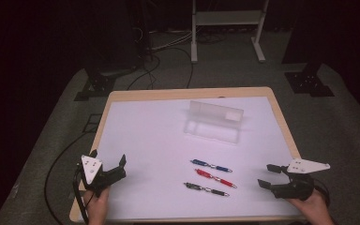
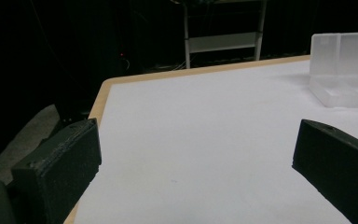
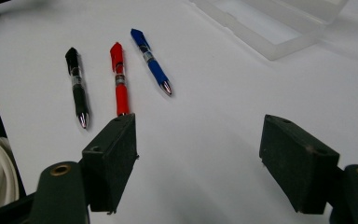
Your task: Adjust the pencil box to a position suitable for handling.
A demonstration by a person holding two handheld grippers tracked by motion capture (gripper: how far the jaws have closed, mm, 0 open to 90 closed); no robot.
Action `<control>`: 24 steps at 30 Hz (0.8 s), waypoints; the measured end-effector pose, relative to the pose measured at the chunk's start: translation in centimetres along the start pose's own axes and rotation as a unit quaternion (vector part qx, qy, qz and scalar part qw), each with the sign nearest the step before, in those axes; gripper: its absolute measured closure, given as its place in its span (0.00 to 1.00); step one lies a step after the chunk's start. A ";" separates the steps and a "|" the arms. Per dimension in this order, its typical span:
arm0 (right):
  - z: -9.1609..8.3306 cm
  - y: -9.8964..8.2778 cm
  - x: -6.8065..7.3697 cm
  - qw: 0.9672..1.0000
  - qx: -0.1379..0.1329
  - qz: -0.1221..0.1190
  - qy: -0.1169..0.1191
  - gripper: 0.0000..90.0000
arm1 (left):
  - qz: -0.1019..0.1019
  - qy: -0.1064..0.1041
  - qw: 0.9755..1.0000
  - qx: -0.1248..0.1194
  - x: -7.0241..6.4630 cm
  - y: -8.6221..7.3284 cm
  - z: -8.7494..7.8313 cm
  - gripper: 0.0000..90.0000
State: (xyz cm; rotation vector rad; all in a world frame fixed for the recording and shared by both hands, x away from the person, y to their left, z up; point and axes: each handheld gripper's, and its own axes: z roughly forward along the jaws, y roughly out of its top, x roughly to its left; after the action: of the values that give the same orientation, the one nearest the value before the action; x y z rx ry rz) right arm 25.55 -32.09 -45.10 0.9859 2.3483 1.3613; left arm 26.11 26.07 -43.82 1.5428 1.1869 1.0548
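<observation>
Both claws, left claw (image 1: 108, 160) and right claw (image 1: 268, 175), gape wide and empty, flanking 3 pens (image 1: 211, 176) on the table (image 1: 145, 136).

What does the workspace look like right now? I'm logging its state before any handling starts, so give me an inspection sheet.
Surface: white table top with a wooden edge, bare around the items.
Job's things: blue pen, red pen and black pen lying side by side, apart; clear case open behind them.
Clutter: nothing seen.
Grippers: left gripper and right gripper both open, holding nothing, at the near edge.
Cables: a cable on the floor at left, more beyond the table.
Surroundings: dark room, white frame at back.
</observation>
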 end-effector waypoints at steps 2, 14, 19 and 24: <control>0.4 0.5 -0.2 1.000 0.002 -0.002 0.010 0.27 | 0.004 0.001 1.000 0.002 -0.1 -0.1 0.0 0.00; 2.7 4.2 0.6 0.998 0.017 -0.038 0.036 0.26 | -0.005 0.002 1.000 -0.001 0.3 -0.1 -0.2 0.00; 3.9 5.7 1.0 0.997 0.027 -0.057 0.048 0.26 | 0.001 0.002 1.000 -0.001 0.3 -0.1 -0.1 0.00; 4.9 6.9 1.3 0.995 0.034 -0.074 0.060 0.28 | -0.003 -0.001 1.000 0.001 0.4 -0.2 -0.1 0.00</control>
State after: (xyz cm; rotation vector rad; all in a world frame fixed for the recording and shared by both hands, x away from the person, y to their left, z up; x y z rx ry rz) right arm 30.11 -25.61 -41.77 0.7499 2.5157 1.3254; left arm 26.07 26.50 -43.90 1.5414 1.1908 1.0473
